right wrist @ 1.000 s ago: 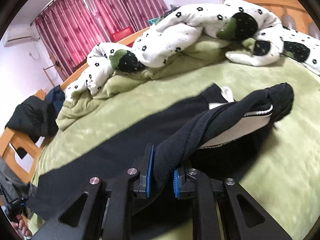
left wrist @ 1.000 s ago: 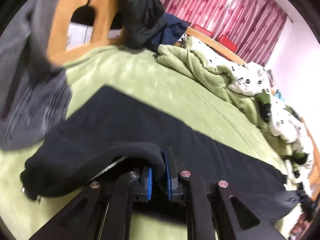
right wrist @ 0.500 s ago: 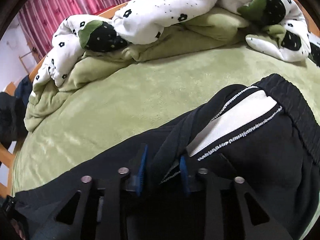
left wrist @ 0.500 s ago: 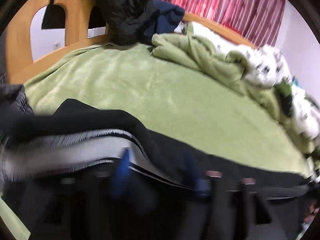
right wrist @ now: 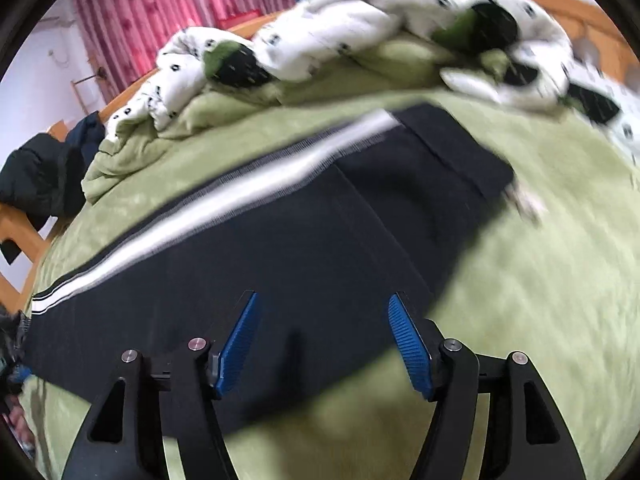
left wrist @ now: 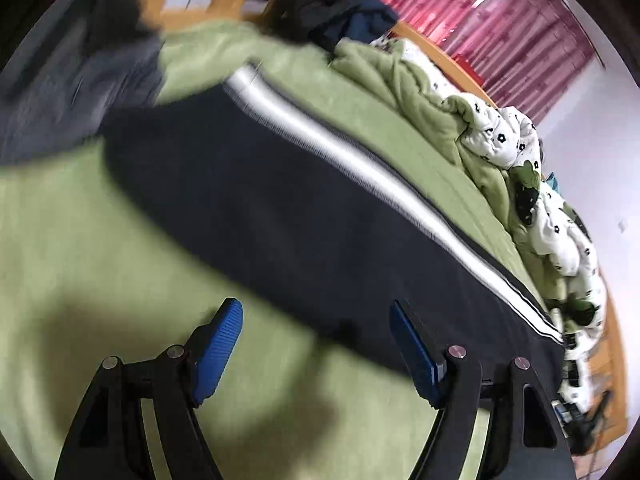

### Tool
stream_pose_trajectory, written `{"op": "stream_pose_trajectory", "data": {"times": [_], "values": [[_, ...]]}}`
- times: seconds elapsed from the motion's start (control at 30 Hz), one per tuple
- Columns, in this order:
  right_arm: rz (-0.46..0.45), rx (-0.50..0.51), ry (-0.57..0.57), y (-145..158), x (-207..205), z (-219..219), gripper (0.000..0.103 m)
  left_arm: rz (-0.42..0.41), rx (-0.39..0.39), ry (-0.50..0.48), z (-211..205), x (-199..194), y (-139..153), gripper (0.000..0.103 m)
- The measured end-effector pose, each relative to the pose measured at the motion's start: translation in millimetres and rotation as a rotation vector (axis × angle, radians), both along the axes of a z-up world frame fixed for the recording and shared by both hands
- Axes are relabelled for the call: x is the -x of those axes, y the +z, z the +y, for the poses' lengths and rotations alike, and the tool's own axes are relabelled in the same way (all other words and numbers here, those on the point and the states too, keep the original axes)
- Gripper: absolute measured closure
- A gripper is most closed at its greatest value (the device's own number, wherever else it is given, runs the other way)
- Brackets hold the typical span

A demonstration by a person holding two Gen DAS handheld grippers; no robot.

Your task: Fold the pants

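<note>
Green blanket (left wrist: 80, 240) covers bed, pink curtains (right wrist: 140, 12) behind. Black pants (left wrist: 280, 208) w/ white side stripe lie flat, folded lengthwise. Left gripper (left wrist: 316, 344) wide apart, empty, just short of pants edge. Right gripper (right wrist: 322, 340) spread too, over pants nr waistband. Both views blurry; cuff end cut off.

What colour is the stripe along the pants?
White, edged with thin grey lines, on black pants; the stripe shows best in the right wrist view.

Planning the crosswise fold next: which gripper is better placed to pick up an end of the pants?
Probably the right gripper: its open jaws hang over the pants, the waistband just ahead. The left gripper is open mostly over bare blanket.
</note>
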State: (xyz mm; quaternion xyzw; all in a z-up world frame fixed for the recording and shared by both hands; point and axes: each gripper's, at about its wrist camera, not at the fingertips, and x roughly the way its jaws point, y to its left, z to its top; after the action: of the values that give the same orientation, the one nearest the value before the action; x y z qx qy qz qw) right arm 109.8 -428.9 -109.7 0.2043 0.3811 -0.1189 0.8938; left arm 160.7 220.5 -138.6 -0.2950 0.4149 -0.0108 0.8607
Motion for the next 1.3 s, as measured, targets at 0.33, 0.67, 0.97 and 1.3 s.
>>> {"op": "stream_pose_trajectory", "data": {"times": [0.33,0.67,0.97,1.3], "values": [[-0.058,-0.202,-0.060,-40.8,-6.5,-19.4,0.035,0.019,0.091,0.021,13.3,-36.5,-21.4,0.029],[-0.037,-0.310,-0.126,-48.2,-89.0,-70.2,0.084,0.021,0.044,0.167,28.0,-70.6,-30.7,0.088],[-0.108,-0.270,-0.104,3.6,-51.3,-74.3,0.090,0.000,0.034,0.112,23.6,-36.1,3.4,0.094],[-0.064,-0.249,-0.101,17.9,92.0,-121.8,0.090,0.023,-0.019,-0.066,-23.2,83.8,3.7,0.094]]}}
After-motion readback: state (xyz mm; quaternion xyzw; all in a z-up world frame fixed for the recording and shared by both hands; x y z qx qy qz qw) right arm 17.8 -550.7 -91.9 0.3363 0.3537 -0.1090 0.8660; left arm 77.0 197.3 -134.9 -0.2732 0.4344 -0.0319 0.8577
